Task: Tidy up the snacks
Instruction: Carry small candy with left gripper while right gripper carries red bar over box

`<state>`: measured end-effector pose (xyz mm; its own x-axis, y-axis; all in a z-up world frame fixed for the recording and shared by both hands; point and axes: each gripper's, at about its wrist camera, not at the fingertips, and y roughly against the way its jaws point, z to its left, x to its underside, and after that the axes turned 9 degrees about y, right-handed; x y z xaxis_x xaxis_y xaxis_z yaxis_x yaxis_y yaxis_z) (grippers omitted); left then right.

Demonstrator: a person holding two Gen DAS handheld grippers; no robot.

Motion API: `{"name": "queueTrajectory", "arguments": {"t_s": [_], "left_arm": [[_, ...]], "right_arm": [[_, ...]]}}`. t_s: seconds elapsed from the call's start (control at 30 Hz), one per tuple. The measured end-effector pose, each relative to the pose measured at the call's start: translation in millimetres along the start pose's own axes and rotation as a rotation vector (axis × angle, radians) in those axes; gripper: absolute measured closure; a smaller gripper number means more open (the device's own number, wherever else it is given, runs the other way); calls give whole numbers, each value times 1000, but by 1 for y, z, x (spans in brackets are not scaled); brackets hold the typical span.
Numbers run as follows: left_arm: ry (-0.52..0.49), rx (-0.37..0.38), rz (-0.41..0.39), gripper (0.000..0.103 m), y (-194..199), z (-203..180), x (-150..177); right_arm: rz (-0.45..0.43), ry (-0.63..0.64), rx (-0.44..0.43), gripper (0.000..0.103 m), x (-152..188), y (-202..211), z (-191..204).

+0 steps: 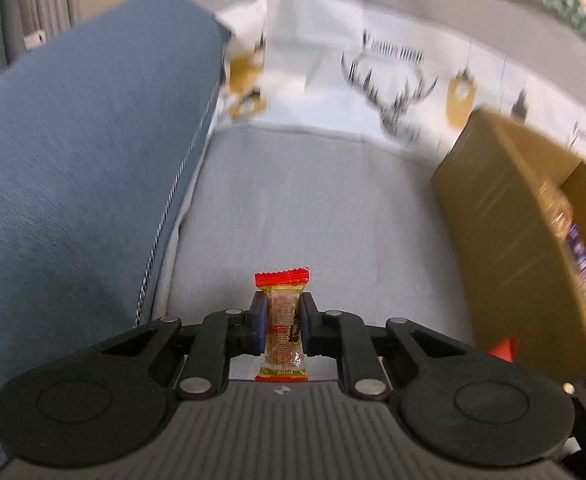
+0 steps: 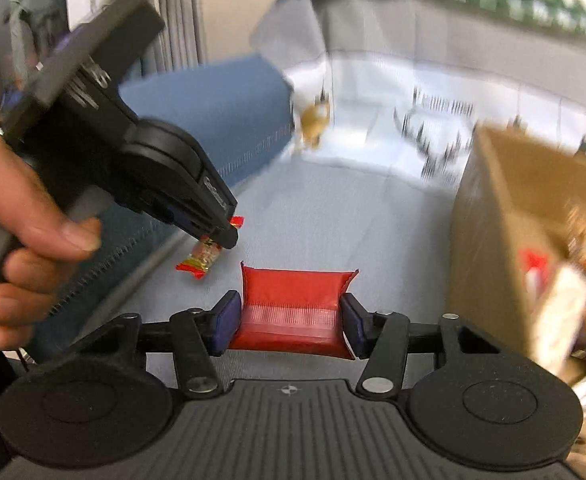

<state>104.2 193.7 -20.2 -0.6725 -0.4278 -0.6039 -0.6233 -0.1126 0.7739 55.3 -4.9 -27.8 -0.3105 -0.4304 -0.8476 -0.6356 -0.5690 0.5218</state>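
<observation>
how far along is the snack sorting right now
Done: several packets already lie in the cardboard box. In hand: the left claw grips a slim red-ended snack stick; the right claw grips a red packet. Left: both go into the box.

The snack stick [image 1: 282, 322] is showing a clear, glossy plastic wrapper with red crimped ends. The red packet [image 2: 293, 312] is gleaming too — smooth foil-like film, creased. The cardboard box [image 1: 501, 240] is looking matt brown, partly taped. The sofa cushion [image 1: 305, 208] is reading as woven grey cloth — the blue pillow [image 1: 73, 160] likewise fabric.
</observation>
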Motion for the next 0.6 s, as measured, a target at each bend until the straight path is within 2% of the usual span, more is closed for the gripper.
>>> {"name": "queueTrajectory", "arguments": {"t_s": [0.17,0.27,0.4,0.6], "left_arm": [[44,75,-113,86,36,-7,-3],[43,122,-159,86,51,-25,-9],[5,202,-214,86,70,-58,-8],[-88,328,-247,86,83,-116,2]], "right_arm": [[-107,2,57,47,-13,43,-7],[-172,-16,93,47,-22,67,-22],[-220,-59,155,47,-32,88,-57],[-269,-140,238,47,-42,121,-117]]}}
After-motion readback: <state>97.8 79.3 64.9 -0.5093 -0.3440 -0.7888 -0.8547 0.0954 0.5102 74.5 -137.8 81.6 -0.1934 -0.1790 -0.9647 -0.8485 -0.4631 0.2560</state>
